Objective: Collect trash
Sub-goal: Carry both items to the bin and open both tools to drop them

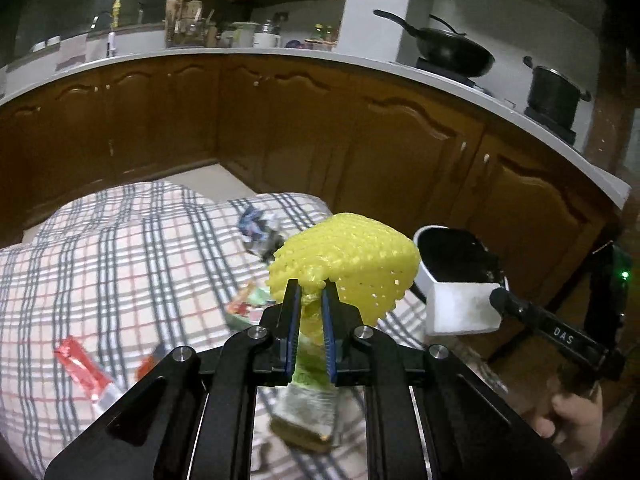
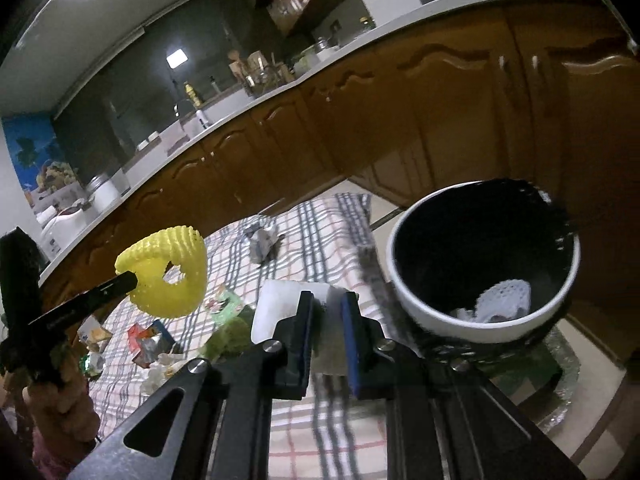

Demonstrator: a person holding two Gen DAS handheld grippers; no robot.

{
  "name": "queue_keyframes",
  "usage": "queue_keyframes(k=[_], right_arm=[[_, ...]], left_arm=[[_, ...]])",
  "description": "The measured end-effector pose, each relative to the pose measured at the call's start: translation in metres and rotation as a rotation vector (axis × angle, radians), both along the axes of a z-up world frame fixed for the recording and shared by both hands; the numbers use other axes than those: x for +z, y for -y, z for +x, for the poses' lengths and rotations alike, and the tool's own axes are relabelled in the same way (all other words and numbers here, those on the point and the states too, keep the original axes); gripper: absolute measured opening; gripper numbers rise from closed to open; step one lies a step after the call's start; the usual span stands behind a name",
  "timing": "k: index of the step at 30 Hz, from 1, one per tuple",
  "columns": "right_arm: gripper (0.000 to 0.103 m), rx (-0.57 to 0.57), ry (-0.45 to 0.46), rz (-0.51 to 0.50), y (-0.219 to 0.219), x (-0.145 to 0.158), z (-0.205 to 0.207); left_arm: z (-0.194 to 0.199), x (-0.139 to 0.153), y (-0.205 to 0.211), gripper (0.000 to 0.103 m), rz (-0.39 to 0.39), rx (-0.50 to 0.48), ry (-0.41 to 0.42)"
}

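The left tool (image 1: 311, 286) is clamped tight on the edge of a yellow foam fruit net (image 1: 348, 260), which hangs clear above the checked cloth (image 1: 100, 260) on the table. The right tool (image 2: 327, 300) is nearly shut on a white piece (image 2: 280, 304) that seems to be part of the small white bin (image 2: 416, 312) with its black liner — the bin sits tilted toward the net, a white net (image 2: 504, 300) already inside.

To do the drop well, the person would do best to bring the yellow net fully over the bin's mouth before letting go, and hold the bin steady and open-side up; the net is light and springy, so a release at the rim may bounce it back onto the cloth.

More trash remains on the cloth: a red wrapper (image 1: 82, 368), a crumpled foil packet (image 1: 260, 232) and colourful wrappers (image 2: 150, 340). What exactly the right tool grips is hard to tell, blurred and partly covered by its own frame. The green thing (image 1: 308, 392) below the left tool is blurred too.
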State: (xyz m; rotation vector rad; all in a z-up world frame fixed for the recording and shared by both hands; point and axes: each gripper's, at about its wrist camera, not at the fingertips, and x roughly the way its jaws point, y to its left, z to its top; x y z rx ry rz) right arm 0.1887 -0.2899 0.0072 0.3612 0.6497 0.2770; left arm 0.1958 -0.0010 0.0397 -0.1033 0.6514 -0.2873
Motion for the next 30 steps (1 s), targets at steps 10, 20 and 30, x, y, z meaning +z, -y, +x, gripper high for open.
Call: queue_keyframes(k=[10,20,30], right_arm=[[0.014,-0.106,0.007,-0.014,0.046,0.001,0.000],[0.014,-0.212,0.005,-0.033,0.090,-0.002,0.008],[0.014,-0.267,-0.008,-0.090,0.113,-0.003,0.028]], left_arm=[[0.009,-0.004,0.053,0.009,0.011,-0.092,-0.016],[0.028,-0.005,0.104,0.009,0.030,-0.175,-0.028],[0.059,-0.014,0.153,0.009,0.035,-0.242,-0.066]])
